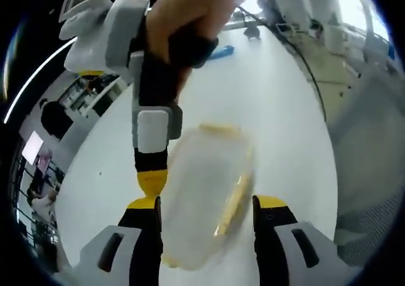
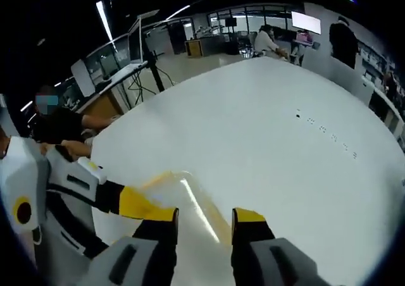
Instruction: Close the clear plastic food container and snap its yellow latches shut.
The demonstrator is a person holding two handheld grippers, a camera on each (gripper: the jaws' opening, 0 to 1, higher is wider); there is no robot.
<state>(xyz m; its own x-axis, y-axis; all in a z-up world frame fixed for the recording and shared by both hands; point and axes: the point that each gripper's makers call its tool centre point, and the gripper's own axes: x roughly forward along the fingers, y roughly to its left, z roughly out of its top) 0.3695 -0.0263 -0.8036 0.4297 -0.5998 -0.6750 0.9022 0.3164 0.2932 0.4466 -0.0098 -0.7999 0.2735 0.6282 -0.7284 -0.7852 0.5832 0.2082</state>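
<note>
**Both grippers at the container on the white counter**

In the left gripper view, the left gripper (image 1: 207, 213) has its fingers (image 1: 147, 213) spread wide, released, one on each side of the clear container (image 1: 205, 197). The container lies between them at the lower middle of the frame, on the counter (image 1: 285, 109); whether the fingers touch its sides cannot be told. A yellow latch (image 1: 235, 200) runs along its right edge and another yellow strip (image 1: 218, 129) shows at its far end. From the upper left, the right gripper (image 1: 150, 178) reaches down, held by a hand (image 1: 190, 20), its yellow-tipped fingers meeting the container's left edge; their state cannot be told here.

In the right gripper view, the right gripper (image 2: 204, 226) shows its fingers (image 2: 253, 226) parted with a narrow gap, the container's rim (image 2: 190, 194) with its yellow edge just above and between them, blurred. The left gripper (image 2: 136, 205) enters from the left, its yellow tip beside that rim. Whether the right fingers grasp anything cannot be told.

Beyond the counter, at the top of the frame, are desks, monitors and seated people.
</note>
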